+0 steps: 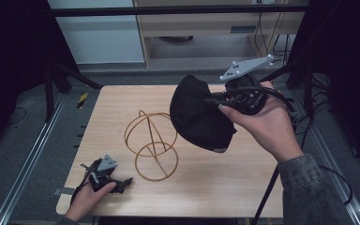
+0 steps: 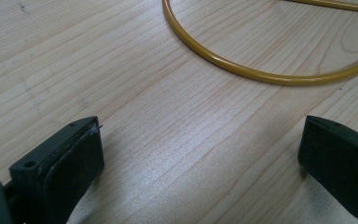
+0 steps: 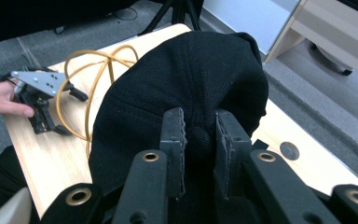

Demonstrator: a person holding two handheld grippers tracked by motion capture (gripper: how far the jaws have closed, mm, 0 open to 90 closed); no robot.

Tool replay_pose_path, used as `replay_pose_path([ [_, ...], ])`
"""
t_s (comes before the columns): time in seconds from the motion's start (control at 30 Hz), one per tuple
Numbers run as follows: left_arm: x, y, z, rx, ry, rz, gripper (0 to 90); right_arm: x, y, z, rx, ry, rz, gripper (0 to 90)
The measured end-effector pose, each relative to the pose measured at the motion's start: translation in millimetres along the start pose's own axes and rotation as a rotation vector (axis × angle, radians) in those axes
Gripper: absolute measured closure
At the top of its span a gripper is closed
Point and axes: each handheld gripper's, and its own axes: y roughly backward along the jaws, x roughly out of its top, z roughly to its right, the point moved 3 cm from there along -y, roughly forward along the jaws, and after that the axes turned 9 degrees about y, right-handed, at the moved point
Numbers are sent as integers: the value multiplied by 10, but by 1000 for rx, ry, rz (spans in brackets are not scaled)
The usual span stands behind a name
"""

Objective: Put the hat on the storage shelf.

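A black cap (image 1: 199,119) hangs in the air above the right middle of the wooden table (image 1: 225,187). My right gripper (image 1: 217,101) is shut on it from the right. In the right gripper view the two jaws pinch the top of the cap's crown (image 3: 186,79), and that gripper (image 3: 199,119) is held by a hand. A yellow wire stand (image 1: 151,145), made of rings, sits upright on the table just left of the cap. My left gripper (image 1: 122,181) rests on the table near the front left corner. It is open (image 2: 203,140), jaws wide apart, nothing between them.
The stand's base ring (image 2: 261,72) lies just ahead of the left jaws. Dark tripod legs (image 1: 51,89) and metal rails (image 1: 26,164) flank the table. A pale cabinet (image 1: 211,28) stands beyond the far edge.
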Motion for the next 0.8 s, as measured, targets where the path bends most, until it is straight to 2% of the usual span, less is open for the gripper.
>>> replay_pose_path([
  [0.23,0,0,0,0,0,0,0,158,27,-46,8,19,19,755],
  [0.8,1,0,0,-1,0,0,0,359,-105,-180,47,47,37,755],
])
